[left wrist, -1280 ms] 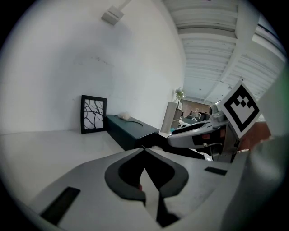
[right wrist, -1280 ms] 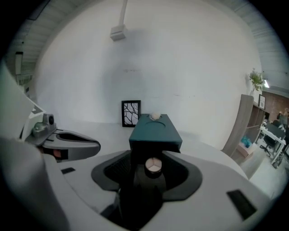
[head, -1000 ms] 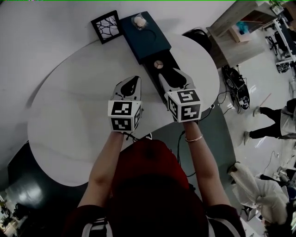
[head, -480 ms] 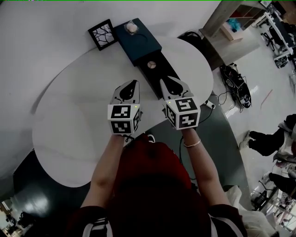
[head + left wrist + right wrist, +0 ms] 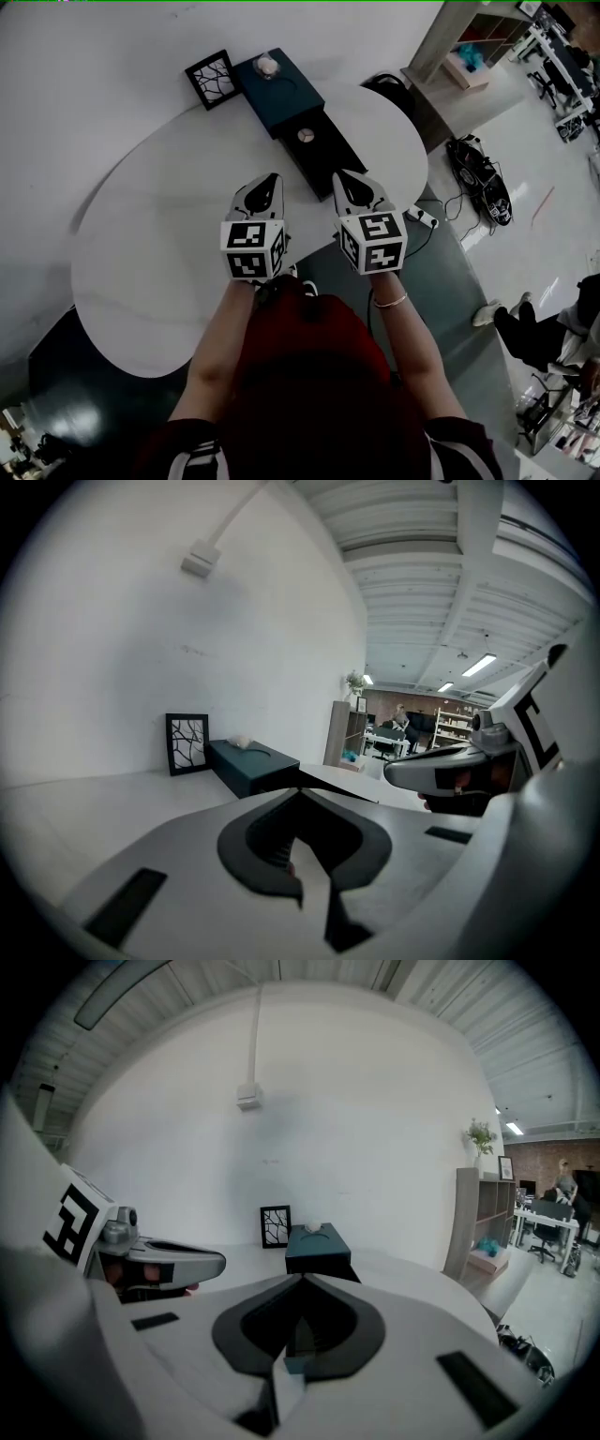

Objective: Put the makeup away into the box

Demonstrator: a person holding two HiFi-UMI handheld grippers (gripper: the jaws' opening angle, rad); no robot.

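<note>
A dark teal box (image 5: pixel 286 86) stands at the far side of the white table (image 5: pixel 159 234), with its black drawer (image 5: pixel 328 159) pulled out toward me. A small round makeup compact (image 5: pixel 305 135) lies in the drawer. A pale puff (image 5: pixel 266 65) rests on the box top. My left gripper (image 5: pixel 271 177) is left of the drawer's near end, its jaws together and empty. My right gripper (image 5: pixel 340 176) hovers over the drawer's near end, shut with nothing between its jaws. The right gripper view shows the box (image 5: pixel 317 1246) straight ahead and the left gripper (image 5: pixel 164 1260) beside it.
A black picture frame (image 5: pixel 211 80) leans against the wall left of the box. The table's near edge lies just under my wrists. A power strip (image 5: pixel 422 217) and cables lie on the floor at the right. A wooden shelf (image 5: pixel 459 56) stands beyond the table.
Both grippers drew back from the drawer toward me. The right gripper's jaws went from apart to closed, holding nothing.
</note>
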